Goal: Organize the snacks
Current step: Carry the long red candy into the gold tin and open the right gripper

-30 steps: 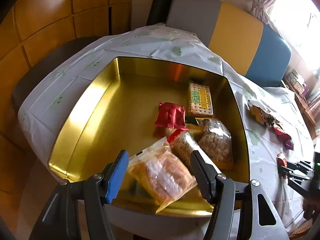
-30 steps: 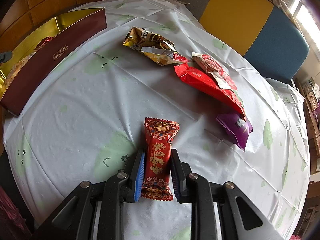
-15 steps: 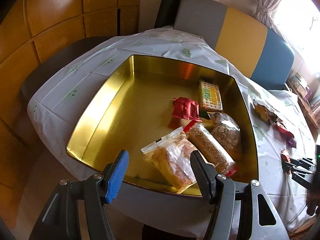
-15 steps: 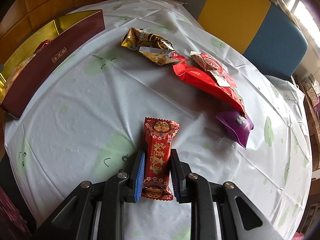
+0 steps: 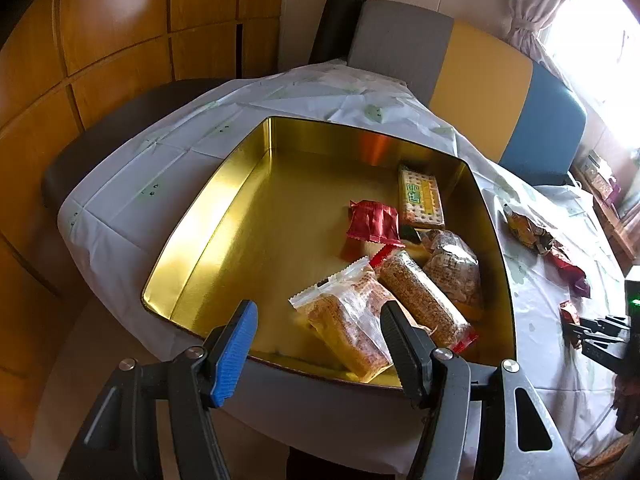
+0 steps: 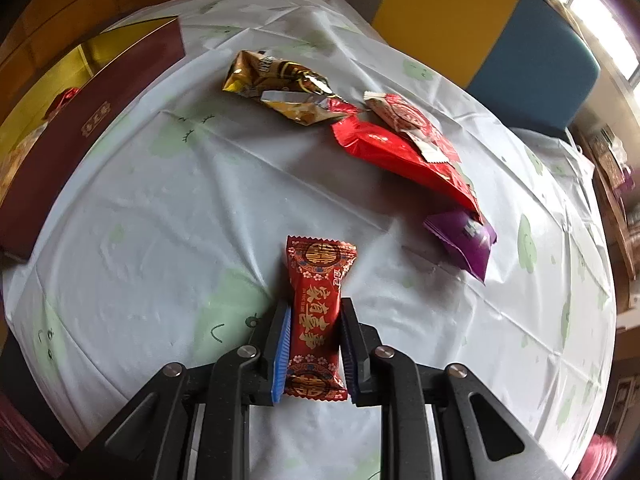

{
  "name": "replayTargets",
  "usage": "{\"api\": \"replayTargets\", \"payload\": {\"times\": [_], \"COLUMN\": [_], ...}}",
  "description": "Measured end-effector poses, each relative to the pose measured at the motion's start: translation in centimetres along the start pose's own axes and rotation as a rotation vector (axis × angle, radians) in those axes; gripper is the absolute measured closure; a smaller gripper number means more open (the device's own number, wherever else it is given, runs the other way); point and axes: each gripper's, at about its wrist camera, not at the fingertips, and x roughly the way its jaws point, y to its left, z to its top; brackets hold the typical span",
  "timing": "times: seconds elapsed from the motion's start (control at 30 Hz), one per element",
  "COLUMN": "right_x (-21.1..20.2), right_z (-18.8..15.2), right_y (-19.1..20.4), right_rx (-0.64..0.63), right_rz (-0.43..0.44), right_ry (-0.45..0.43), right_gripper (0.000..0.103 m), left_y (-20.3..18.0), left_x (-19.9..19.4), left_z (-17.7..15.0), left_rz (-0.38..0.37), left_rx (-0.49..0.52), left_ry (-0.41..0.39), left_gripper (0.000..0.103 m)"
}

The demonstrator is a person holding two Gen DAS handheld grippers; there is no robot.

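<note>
R gripper (image 6: pixel 313 347) clamping red gold-printed candy pack (image 6: pixel 318 312) | L gripper (image 5: pixel 316 344) hanging wide, empty | lifting straight, then carrying over gold tin tray's (image 5: pixel 224 216) near edge imo

The tin (image 5: pixel 224 216) is gold inside, dark maroon outside with a small gold label; the tablecloth (image 6: pixel 168 208) is white with pale green blobs and black doodle marks; the held snack packet (image 6: pixel 318 308) is red with gold characters and flower borders; the loose wrappers are gold-brown (image 6: pixel 276 80), plain red (image 6: pixel 400 156) and purple (image 6: pixel 464 240); the chair back (image 5: pixel 472 80) runs grey, yellow, blue.
</note>
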Motion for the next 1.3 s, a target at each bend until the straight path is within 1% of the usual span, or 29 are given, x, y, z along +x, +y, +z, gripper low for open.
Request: {"api": "replayTargets", "payload": {"times": [0.07,0.17,0.33,0.43,0.47,0.53,0.63,0.73,0.87,1.03,1.1,1.13,1.2,1.3], "right_x": [-0.3,-1.1,-3.9,-6.1,-6.4,-7.8,-9.1,-10.4,-10.2,-8.1,-7.1,-6.7,-6.0,-5.8], "right_z": [0.2,0.7,1.9,3.5,3.6,4.8,5.9,6.6,7.6,8.1,8.0,8.0,7.8,7.5], "right_y": [0.1,0.6,2.7,5.4,6.1,8.2,11.1,15.0,18.5,21.9,22.9,23.2,23.8,23.9], "right_rx": [0.022,0.041,0.023,-0.027,-0.038,-0.074,-0.12,-0.177,-0.242,-0.291,-0.303,-0.308,-0.32,-0.308], "right_rz": [0.004,0.036,0.127,0.192,0.207,0.27,0.326,0.399,0.444,0.467,0.491,0.487,0.47,0.473], "right_ry": [-0.002,-0.028,-0.102,-0.163,-0.175,-0.209,-0.246,-0.281,-0.275,-0.206,-0.152,-0.135,-0.125,-0.127], "right_gripper": [0.081,0.081,0.081,0.081,0.081,0.081,0.081,0.081,0.081,0.078,0.077,0.077,0.072,0.071], "left_y": [0.1,0.3,0.8,1.1,1.3,1.5,1.8,2.1,2.5,3.1,3.2,3.2,3.2,3.1], "left_x": [-0.3,-0.6,-0.9,-1.0,-1.0,-1.2,-1.4,-1.5,-1.5,-1.2,-1.1,-1.0,-1.0,-1.1], "left_z": [0.0,0.1,0.2,0.3,0.3,0.3,0.3,0.3,0.2,0.0,0.0,-0.1,-0.2,-0.3], "left_rz": [0.0,0.003,0.007,0.007,0.008,0.008,0.011,0.01,0.012,0.017,0.016,0.016,0.017,0.017], "left_rx": [0.0,-0.002,-0.011,-0.018,-0.02,-0.025,-0.031,-0.038,-0.046,-0.058,-0.06,-0.059,-0.057,-0.052], "left_ry": [-0.009,-0.021,-0.032,-0.037,-0.038,-0.041,-0.047,-0.049,-0.049,-0.041,-0.037,-0.037,-0.036,-0.037], "left_gripper": [0.038,0.038,0.038,0.038,0.038,0.038,0.038,0.038,0.038,0.039,0.039,0.039,0.038,0.039]}}
